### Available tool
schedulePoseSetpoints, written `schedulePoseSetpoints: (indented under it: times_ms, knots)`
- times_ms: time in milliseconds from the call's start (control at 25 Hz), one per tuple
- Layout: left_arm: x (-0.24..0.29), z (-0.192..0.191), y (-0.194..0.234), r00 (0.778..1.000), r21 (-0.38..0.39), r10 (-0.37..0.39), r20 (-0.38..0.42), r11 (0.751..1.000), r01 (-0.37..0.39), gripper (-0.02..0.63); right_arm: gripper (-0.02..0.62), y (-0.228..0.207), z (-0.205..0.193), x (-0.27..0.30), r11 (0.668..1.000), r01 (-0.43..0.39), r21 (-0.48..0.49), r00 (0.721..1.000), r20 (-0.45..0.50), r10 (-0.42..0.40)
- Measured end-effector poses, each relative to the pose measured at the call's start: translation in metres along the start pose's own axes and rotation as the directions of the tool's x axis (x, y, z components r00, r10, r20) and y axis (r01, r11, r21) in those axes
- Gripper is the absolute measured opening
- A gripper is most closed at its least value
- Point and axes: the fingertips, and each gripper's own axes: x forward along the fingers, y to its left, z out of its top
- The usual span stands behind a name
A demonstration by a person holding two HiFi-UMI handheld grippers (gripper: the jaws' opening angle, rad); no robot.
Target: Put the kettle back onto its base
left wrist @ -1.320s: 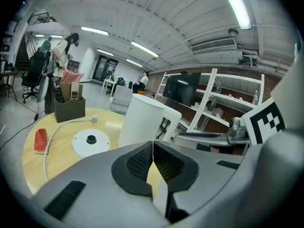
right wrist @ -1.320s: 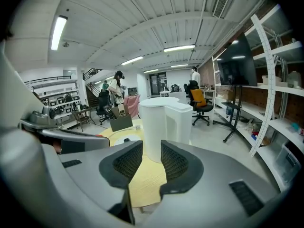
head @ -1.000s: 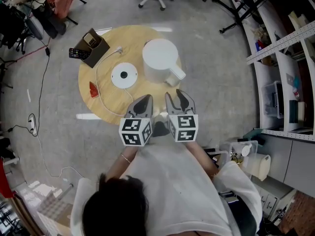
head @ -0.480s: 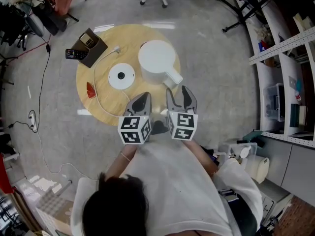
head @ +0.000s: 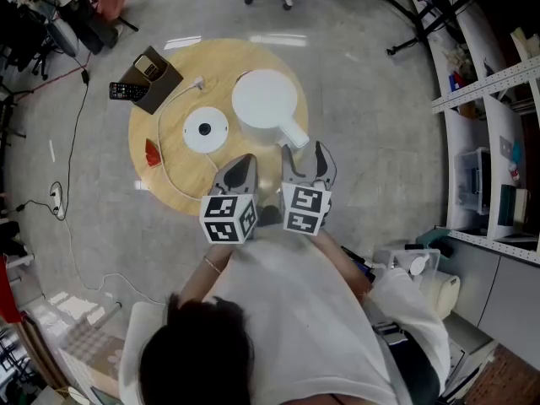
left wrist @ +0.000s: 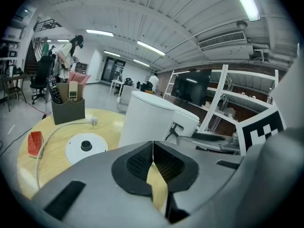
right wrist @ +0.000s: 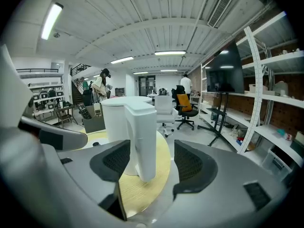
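**A:** Which step is the person on?

**B:** The reach. On the table [head: 215, 62], the base [head: 205, 130] lies bare. The left gripper [head: 240, 169] is closed on nothing. The white kettle [head: 263, 99] stands just right of the base. The right gripper [head: 305, 157] is opening toward its handle [head: 294, 133].

**A:** And next?

**B:** Probably close on the handle, lift it, and carry it left over the base.

**A:** What does the right gripper view add?

**B:** There the handle [right wrist: 142, 141] lines up between the pads, untouched. The head view cannot show that.

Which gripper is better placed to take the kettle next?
Right. The right gripper has its jaws opening, with the handle of the kettle lined up just ahead of them. The left gripper is shut, facing the kettle's body.
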Motion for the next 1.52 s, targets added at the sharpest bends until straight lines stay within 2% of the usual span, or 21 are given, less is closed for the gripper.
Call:
schedulePoseSetpoints:
  times_ms: [160, 400, 960, 1520]
  knots:
    - [0.004, 0.001, 0.001, 1.0, 0.005, 0.013, 0.0, 1.0, -0.013, 0.026, 0.278, -0.001, 0.001, 0.009, 0.999, 0.006, 0.033, 1.0, -0.006, -0.006]
    - [0.002, 0.006, 0.008, 0.999, 0.005, 0.048, 0.013, 0.999, -0.049, 0.026, 0.276, -0.001, 0.006, 0.02, 1.0, 0.013, 0.012, 1.0, 0.001, -0.013]
    - [0.006, 0.006, 0.015, 0.997, 0.0, 0.073, 0.015, 0.997, -0.073, 0.026, 0.276, -0.007, 0.011, 0.031, 0.999, 0.034, -0.006, 0.999, 0.009, -0.034]
    - [0.005, -0.001, 0.034, 0.994, -0.018, 0.104, -0.01, 0.994, -0.105, 0.026, 0.276, -0.033, 0.024, 0.053, 0.992, 0.125, 0.019, 0.991, 0.048, -0.126]
